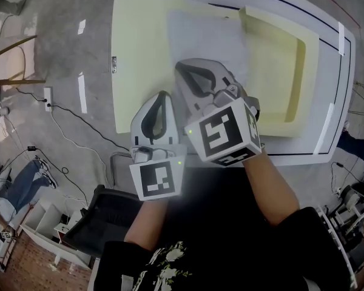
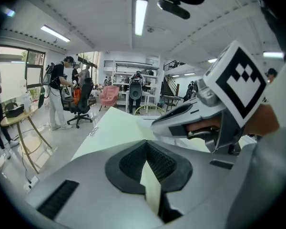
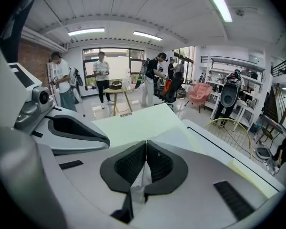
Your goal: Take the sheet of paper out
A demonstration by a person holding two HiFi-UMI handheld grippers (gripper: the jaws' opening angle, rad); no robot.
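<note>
Likely limp, tear-prone: thin white sheet of paper [image 1: 206, 38], near edge pinched in right gripper [image 3: 146, 147]. Left gripper [image 2: 145, 147] clamps pale yellow card folder [image 1: 139, 47].

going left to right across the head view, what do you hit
Power strip on the floor → left gripper, shut on the yellow folder → right gripper, shut on the sheet of paper → folder's right flap → white table, right edge.
</note>
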